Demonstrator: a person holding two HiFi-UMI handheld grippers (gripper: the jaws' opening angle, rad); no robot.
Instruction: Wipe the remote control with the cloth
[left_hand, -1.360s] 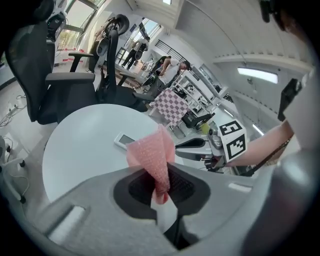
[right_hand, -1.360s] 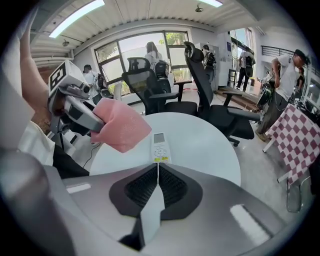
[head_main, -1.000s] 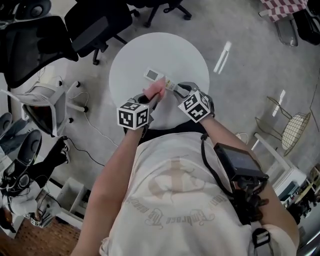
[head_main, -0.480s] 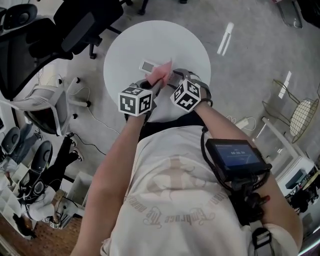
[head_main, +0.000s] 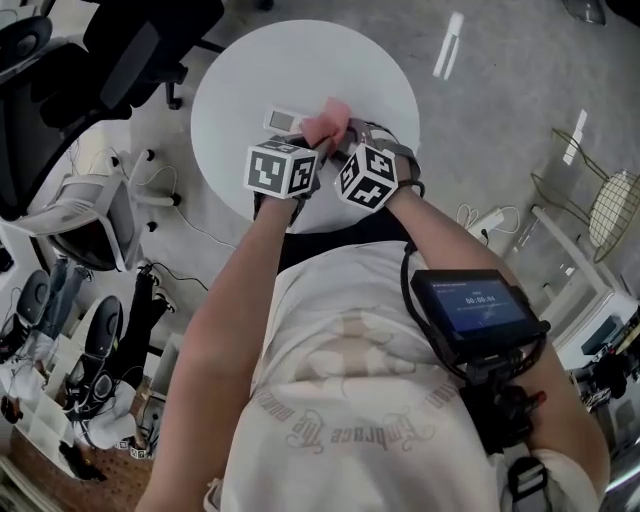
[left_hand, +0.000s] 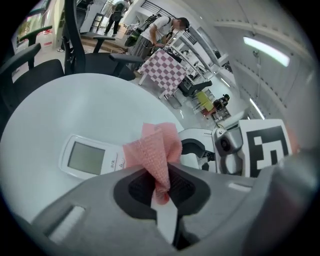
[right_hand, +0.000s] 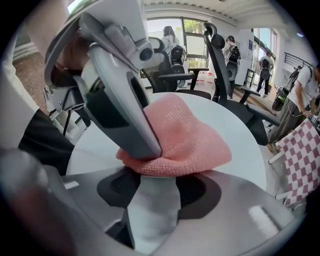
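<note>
The left hand-held gripper (left_hand: 160, 187) is clamped on a fold of the pink cloth (left_hand: 155, 150). The cloth covers one end of the remote control (left_hand: 87, 157), which lies on the round white table (left_hand: 75, 100). The right hand-held gripper (right_hand: 155, 192) sits just beside the cloth, its jaws apart and closing, pressing on nothing. I cannot tell what the pale surface between them is.

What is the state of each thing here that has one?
remote control: flat on table, screen up.
cloth: bunched, over the remote control's end.
left hand-held gripper: shut on cloth.
right hand-held gripper: jaws closing, nothing between them.
</note>
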